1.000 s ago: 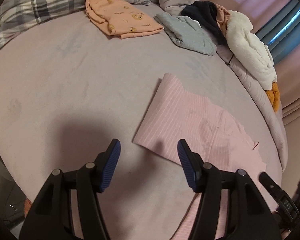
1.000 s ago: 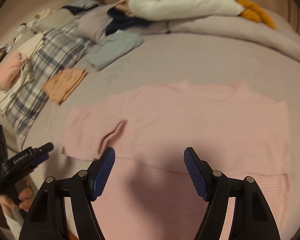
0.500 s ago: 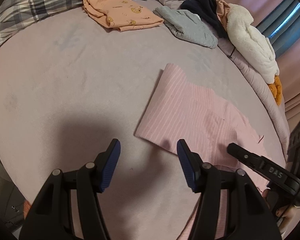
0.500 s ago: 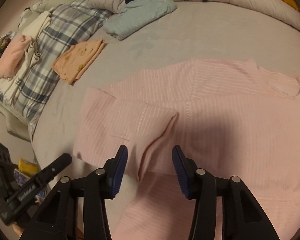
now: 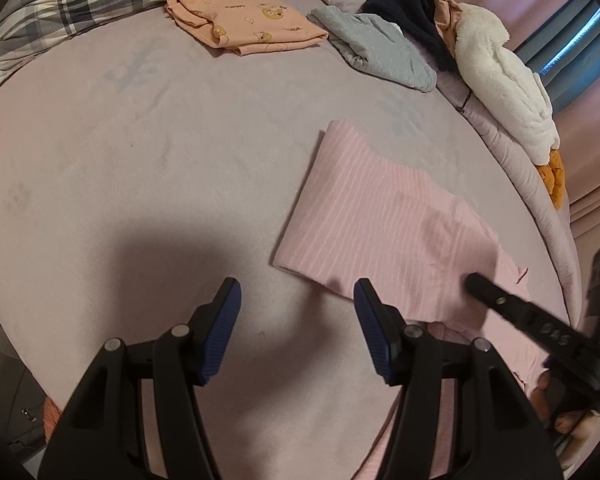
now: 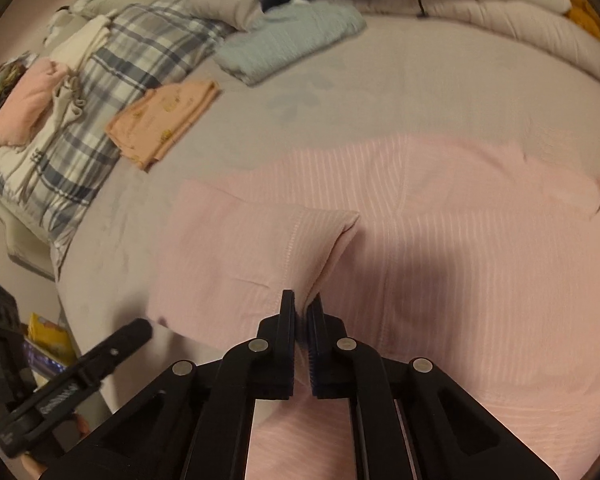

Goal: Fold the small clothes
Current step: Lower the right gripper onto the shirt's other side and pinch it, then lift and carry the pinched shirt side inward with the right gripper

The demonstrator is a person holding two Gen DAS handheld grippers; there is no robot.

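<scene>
Ribbed pink shirt (image 6: 440,248) lies flat on the plush bed (image 5: 140,152). My R gripper (image 6: 302,306) pinches the shirt's sleeve fold; L gripper (image 5: 296,300) hovers wide apart beside the shirt.

Pink striped shirt (image 6: 440,248) lies flat, left sleeve folded inward.

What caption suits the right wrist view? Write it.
Right gripper pinches a fold of the pink striped shirt on the bed.

The right gripper (image 6: 302,312) was wide open a second ago; now its jaws have closed on the folded sleeve edge of the pink striped shirt (image 6: 440,240). It also moved lower, closer to the cloth.
</scene>
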